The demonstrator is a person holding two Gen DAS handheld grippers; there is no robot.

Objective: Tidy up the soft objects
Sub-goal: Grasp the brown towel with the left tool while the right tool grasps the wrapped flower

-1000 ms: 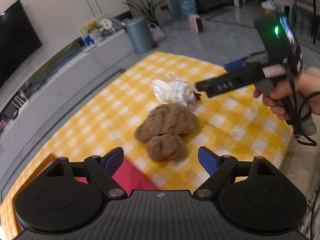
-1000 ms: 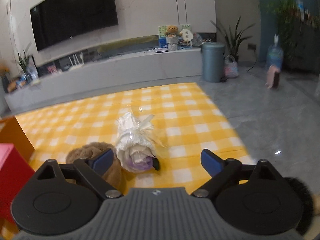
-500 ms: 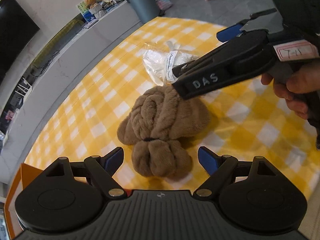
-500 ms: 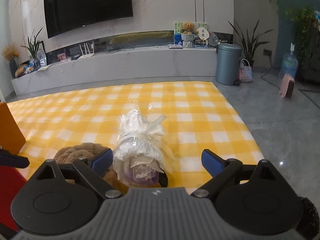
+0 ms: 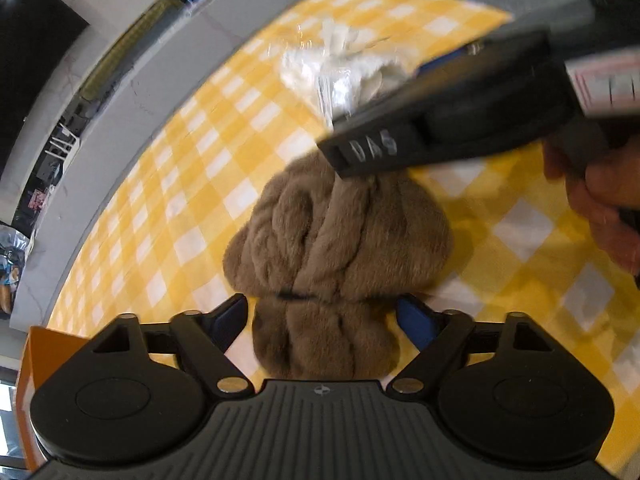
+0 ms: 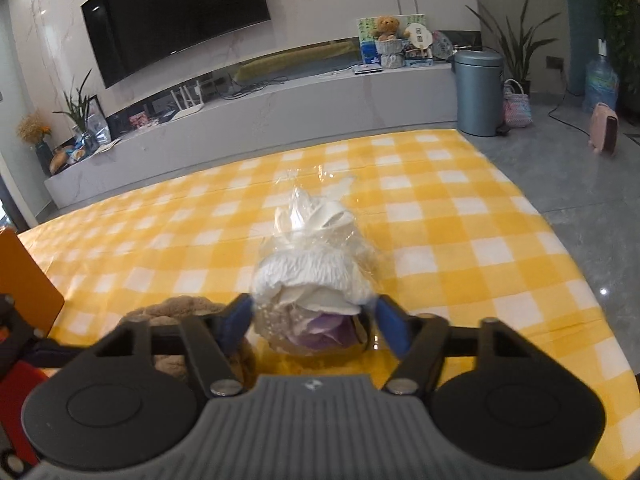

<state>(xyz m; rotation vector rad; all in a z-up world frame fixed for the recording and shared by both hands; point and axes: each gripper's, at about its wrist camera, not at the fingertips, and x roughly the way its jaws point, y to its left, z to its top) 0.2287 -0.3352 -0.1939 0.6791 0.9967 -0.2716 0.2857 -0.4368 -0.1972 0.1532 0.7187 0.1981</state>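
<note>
Yellow-and-white checked cloth [image 6: 460,240] covers the working surface, and both soft things lie on it, neither yet carried anywhere, so by my reading the sorting has barely begun. At the lower centre of the left wrist view sits the brown plush bundle [image 5: 332,248], a thick-piled, furry lump cinched at its waist by a thin dark band, its smaller lobe between the blue pads of the left gripper [image 5: 322,320]; the jaws have just been closing around it, but gaps show on both sides, so they are not yet gripping it. In the centre of the right wrist view lies the clear plastic bag [image 6: 316,276], crinkly and glossy, knotted at the top, holding white fluffy fabric and something purple at its near end. The right gripper [image 6: 312,320] has also just been closing, with the bag between its pads; they look to meet the film, though whether they press it I cannot tell. Both pickups and placements remain. An orange box edge [image 6: 28,280] at the left may be the destination. Beyond stand a grey media bench [image 6: 280,116], a wall television [image 6: 176,16] and a grey bin [image 6: 478,92].
</note>
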